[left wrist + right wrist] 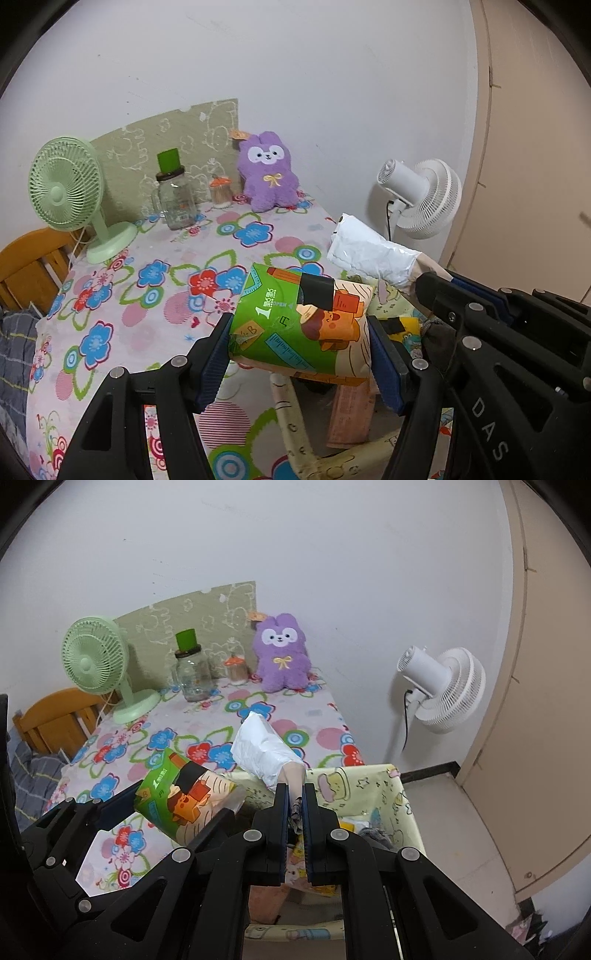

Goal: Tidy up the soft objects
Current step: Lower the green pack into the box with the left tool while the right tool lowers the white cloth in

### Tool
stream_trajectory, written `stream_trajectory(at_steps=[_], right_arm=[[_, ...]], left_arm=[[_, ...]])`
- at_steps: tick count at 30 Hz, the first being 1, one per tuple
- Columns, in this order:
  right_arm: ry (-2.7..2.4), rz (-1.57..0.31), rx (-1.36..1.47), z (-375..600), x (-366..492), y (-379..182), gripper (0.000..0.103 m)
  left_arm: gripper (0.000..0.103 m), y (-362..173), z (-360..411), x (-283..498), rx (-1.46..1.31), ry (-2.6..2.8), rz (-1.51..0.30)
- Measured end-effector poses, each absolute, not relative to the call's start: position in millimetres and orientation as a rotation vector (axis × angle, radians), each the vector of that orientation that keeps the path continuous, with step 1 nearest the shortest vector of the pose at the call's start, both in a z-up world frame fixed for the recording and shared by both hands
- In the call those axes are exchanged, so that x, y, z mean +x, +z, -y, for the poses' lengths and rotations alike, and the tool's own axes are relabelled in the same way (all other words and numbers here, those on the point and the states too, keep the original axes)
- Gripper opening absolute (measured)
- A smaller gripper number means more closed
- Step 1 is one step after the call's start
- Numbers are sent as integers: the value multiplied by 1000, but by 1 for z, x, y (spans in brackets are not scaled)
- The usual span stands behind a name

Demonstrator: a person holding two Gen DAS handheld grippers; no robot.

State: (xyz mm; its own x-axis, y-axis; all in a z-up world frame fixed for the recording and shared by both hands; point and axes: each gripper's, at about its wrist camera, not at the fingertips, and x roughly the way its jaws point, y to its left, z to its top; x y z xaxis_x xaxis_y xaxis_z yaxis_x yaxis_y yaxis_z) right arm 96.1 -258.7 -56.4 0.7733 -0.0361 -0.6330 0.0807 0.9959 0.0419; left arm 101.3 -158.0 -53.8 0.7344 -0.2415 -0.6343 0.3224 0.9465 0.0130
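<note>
Left claw (299, 350) grips green tissue pack (295, 325) by its sides, held over the desk (155, 295) edge above the fabric bin (384, 786). Right claw (294, 812), nearly closed, pinches white plastic-wrapped bundle (266, 749) by its end, above bin rim. Floral desk centre lies open; purple plush (267, 177) stands at far edge.

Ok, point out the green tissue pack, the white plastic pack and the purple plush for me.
green tissue pack (291, 325), left wrist view, on its printed front face.
white plastic pack (264, 751), right wrist view, on its crinkled middle.
purple plush (282, 653), right wrist view, on its chest bow.
</note>
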Motion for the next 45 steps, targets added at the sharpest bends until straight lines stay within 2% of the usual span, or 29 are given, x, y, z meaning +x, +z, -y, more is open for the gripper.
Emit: stream_trajectory(at_steps=[13,24,36,42,44,45], right_arm=[[-129,-756,112,291,102,-84,9],[-143,-785,142,303,103,-98,9],[-95,-806,148,298,112,-101,9],[-97,-813,144,295,115,-101,22],[-98,-809,147,295,115,-101,30],[-98,-806,153,296,114,-101,40]], left_arm=[[72,-80,192,109,185,-385,-769],[90,-86,204,109,243,-388,-777],[95,-83,200,109,279,-371,-764],[95,-84,197,112,277,-369,-776],[95,-83,195,112,273,-366,-780],[95,-83,194,112,270,-363,-782]])
